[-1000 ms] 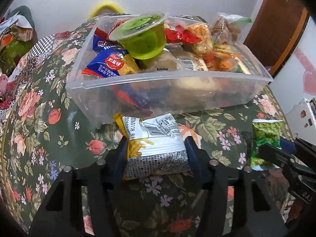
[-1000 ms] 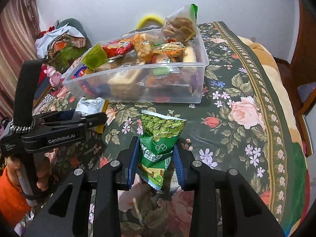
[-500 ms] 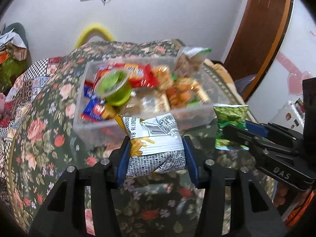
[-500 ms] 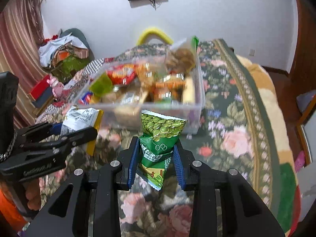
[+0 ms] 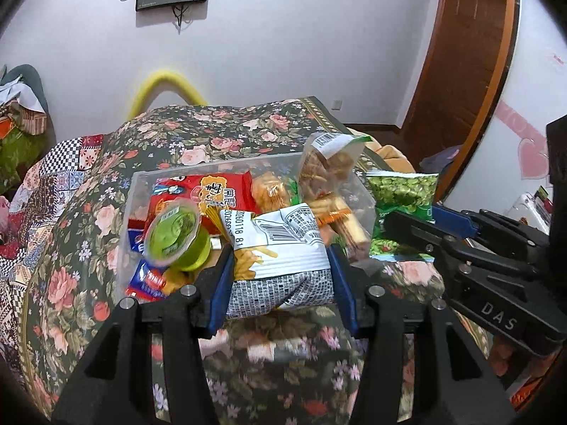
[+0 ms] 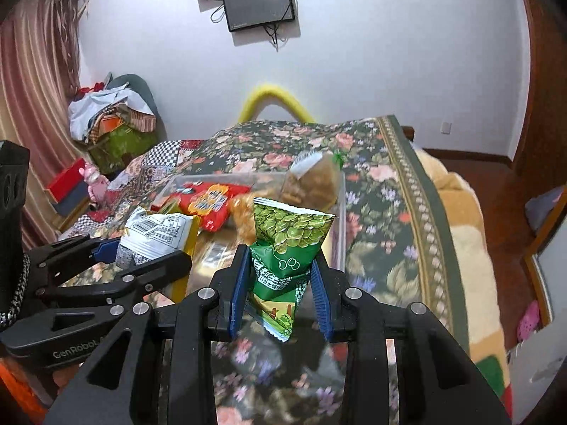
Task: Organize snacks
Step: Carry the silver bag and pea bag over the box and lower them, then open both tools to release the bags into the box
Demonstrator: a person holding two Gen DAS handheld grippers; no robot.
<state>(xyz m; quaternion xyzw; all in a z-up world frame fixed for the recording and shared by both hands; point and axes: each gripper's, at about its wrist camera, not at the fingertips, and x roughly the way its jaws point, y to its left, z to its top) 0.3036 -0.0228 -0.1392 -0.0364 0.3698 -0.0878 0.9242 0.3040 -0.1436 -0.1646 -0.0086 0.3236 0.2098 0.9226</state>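
My left gripper (image 5: pixel 280 276) is shut on a white fries packet (image 5: pixel 280 251) with a barcode and holds it in the air over the near edge of the clear plastic bin (image 5: pixel 141 184). My right gripper (image 6: pixel 280 283) is shut on a green pea packet (image 6: pixel 287 244) and holds it above the bin's near right side. The bin (image 6: pixel 340 219) sits on the floral bedspread and holds several snacks: a green jelly cup (image 5: pixel 175 235), a red packet (image 5: pixel 209 191) and a clear bag of crackers (image 5: pixel 326 166). Each gripper shows in the other's view.
The floral bedspread (image 5: pixel 78 248) covers the bed. A yellow curved bar (image 5: pixel 166 85) stands behind it at the wall. A pile of clothes and bags (image 6: pixel 110 120) lies at the left. A wooden door (image 5: pixel 460 53) is at the right. A screen (image 6: pixel 258 0) hangs on the wall.
Both grippers have risen from the bedspread with their packets and moved forward over the bin. The bin now appears lower and seen from above.
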